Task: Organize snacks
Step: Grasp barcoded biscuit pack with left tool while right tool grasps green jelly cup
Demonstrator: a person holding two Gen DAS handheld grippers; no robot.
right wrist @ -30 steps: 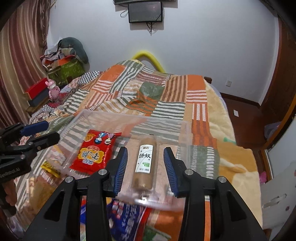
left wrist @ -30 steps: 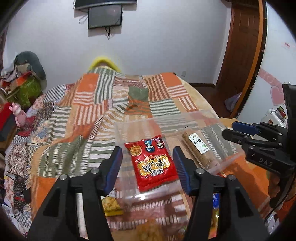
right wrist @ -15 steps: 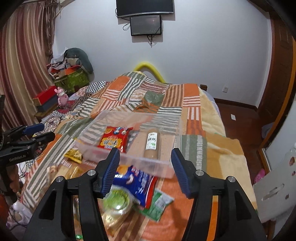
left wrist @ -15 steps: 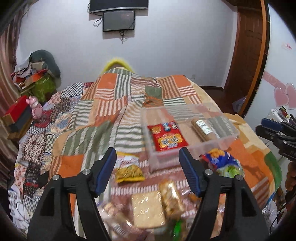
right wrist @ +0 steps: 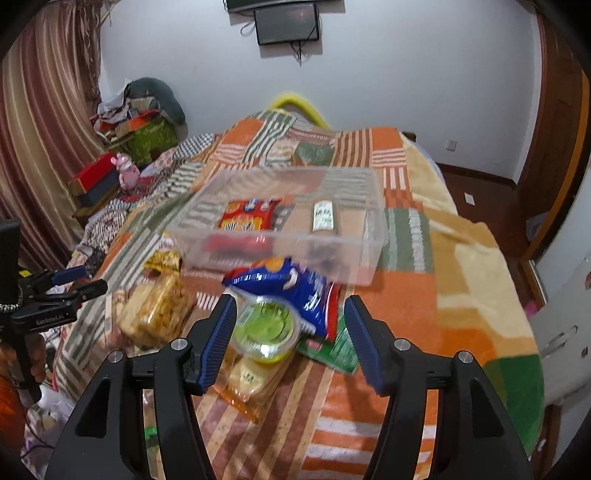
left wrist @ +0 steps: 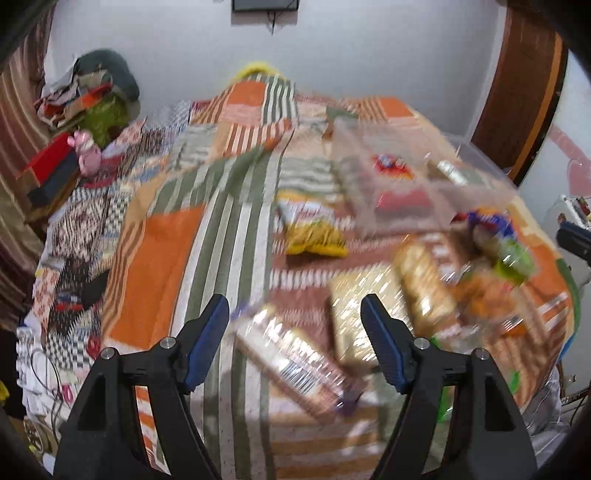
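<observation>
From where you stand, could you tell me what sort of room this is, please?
Most likely a bedroom: a bed under a patchwork striped blanket, a striped curtain at the side and a screen on the wall. Snacks and a clear plastic bin lie on the blanket.

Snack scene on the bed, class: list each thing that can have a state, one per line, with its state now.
clear bin: open-topped, partly filled
red packet: flat inside bin
brown roll: lying inside bin
blue bag: outside bin, on bed
green-lidded cup: outside bin, lid on
left gripper: open, empty, just been opening
right gripper: open, empty, just been opening
</observation>
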